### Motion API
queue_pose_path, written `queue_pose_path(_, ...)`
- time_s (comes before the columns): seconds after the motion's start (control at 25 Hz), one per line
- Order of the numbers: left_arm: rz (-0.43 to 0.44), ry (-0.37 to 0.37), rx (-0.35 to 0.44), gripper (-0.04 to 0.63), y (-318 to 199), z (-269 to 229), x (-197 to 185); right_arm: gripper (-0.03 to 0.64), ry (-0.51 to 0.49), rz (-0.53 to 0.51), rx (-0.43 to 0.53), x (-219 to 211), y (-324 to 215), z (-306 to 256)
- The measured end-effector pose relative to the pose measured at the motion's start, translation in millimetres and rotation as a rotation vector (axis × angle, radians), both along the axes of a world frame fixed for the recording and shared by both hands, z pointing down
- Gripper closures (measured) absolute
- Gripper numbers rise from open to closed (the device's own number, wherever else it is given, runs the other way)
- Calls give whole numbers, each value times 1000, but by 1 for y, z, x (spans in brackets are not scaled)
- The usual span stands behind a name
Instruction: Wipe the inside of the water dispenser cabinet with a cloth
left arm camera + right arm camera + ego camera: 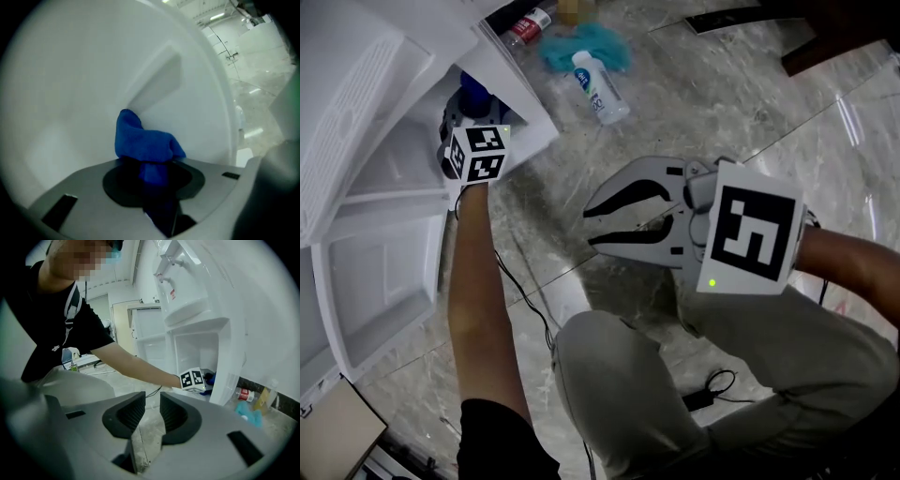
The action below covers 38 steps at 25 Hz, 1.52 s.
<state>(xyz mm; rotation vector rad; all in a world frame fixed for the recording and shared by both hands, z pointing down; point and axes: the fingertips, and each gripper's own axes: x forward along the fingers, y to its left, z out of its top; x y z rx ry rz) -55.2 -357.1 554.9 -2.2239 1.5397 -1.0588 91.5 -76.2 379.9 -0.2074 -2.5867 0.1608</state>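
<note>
Only the left gripper view shows what the left claw (152, 171) is doing: its jaws are closed on a blue cloth (145, 145). A bunched end of the cloth sticks out ahead of the tips and sits against the smooth white inside wall of the cabinet (93, 70). A shallow raised ridge in that wall runs up and away just beyond the cloth.

The head view shows this claw mainly as its marker cube (475, 155) at the cabinet mouth. A bit of the cloth (474, 94) shows past it, and the open door (520, 103) is close on its right.

The right gripper view takes in the whole dispenser from the side. The taps (166, 263) are high above, the open compartment is below them, and the arm reaches in with the cube (193, 379) at the threshold.

The right claw (152, 411) is narrow, with a slim gap between its ribbed pads. Nothing is in the gap but marble floor (145, 446). In the head view this claw (592, 225) hangs over the floor in front of a bent knee (619, 375), well apart from the cabinet.

Beyond the door lie a plastic bottle (600, 86), a teal rag (586, 45) and a red-labelled bottle (528, 25). The floor between the two claws is open. A thin cable (712, 389) lies beside the knee.
</note>
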Motion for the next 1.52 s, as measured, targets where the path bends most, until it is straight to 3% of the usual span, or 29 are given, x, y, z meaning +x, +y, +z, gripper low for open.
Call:
queue_pose_path(0.24,-38,214,268,477,43,-80,9,529,1,-1,0,1,5,0)
queue_pose_path(0.44,-45,450,481,474,76,-153,13,529,4,-11,-18,4,9,3)
queue_pose_path(0.6,-68,563,575,474,62,-182,14,531,23,-13,-29,7,10,8)
queue_pose_path(0.84,-130,670,677,476,44,-199,-1,537,43,-6,-70,16,16,18)
queue_pose_path(1.04,-137,709,750,477,27,-218,-10,540,56,-1,-91,19,11,23)
queue_pose_path(1.52,-154,749,764,477,5,-220,-24,541,51,21,-111,21,9,24)
